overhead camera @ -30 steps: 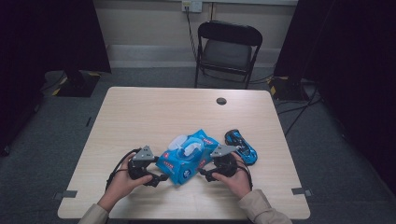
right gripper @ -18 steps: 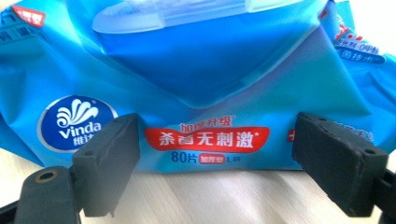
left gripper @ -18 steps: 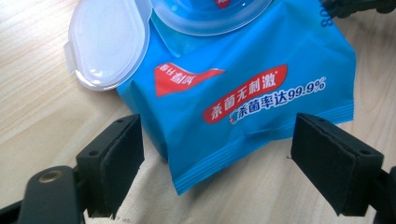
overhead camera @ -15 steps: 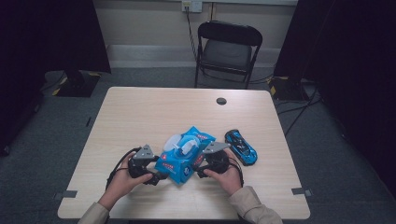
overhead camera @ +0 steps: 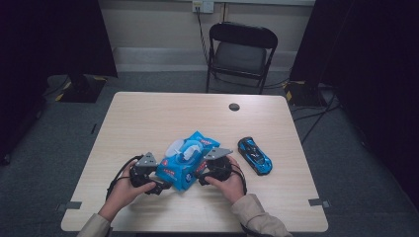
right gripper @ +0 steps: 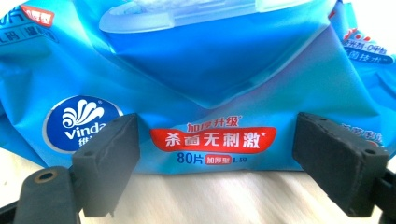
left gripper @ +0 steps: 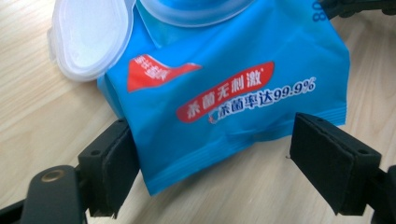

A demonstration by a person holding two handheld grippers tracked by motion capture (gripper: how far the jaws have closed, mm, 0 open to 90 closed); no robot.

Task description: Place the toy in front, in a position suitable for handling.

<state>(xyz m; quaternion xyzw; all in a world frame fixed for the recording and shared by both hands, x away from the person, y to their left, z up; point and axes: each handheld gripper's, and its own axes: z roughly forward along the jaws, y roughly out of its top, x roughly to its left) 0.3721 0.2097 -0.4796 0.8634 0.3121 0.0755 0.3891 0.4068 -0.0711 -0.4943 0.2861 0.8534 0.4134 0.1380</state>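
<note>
A blue pack of wet wipes [overhead camera: 185,160] lies on the wooden table [overhead camera: 163,118] with its clear flip lid [left gripper: 91,37] open. My left gripper [overhead camera: 160,182] is at the pack's near-left corner. In the left gripper view it [left gripper: 217,140] is open, with the pack's [left gripper: 224,88] corner between the jaws. My right gripper [overhead camera: 201,175] is at the pack's near-right side. In the right gripper view it [right gripper: 218,140] is open too, and the pack's [right gripper: 210,93] long side lies just past and between the jaws.
A blue toy car [overhead camera: 254,155] sits on the table right of the right hand. A small black round object [overhead camera: 234,106] lies near the far edge. A black folding chair [overhead camera: 242,49] stands behind the table.
My right gripper has moved left, away from the toy car and up against the pack. The pack has shifted slightly left. The left gripper has barely moved.
</note>
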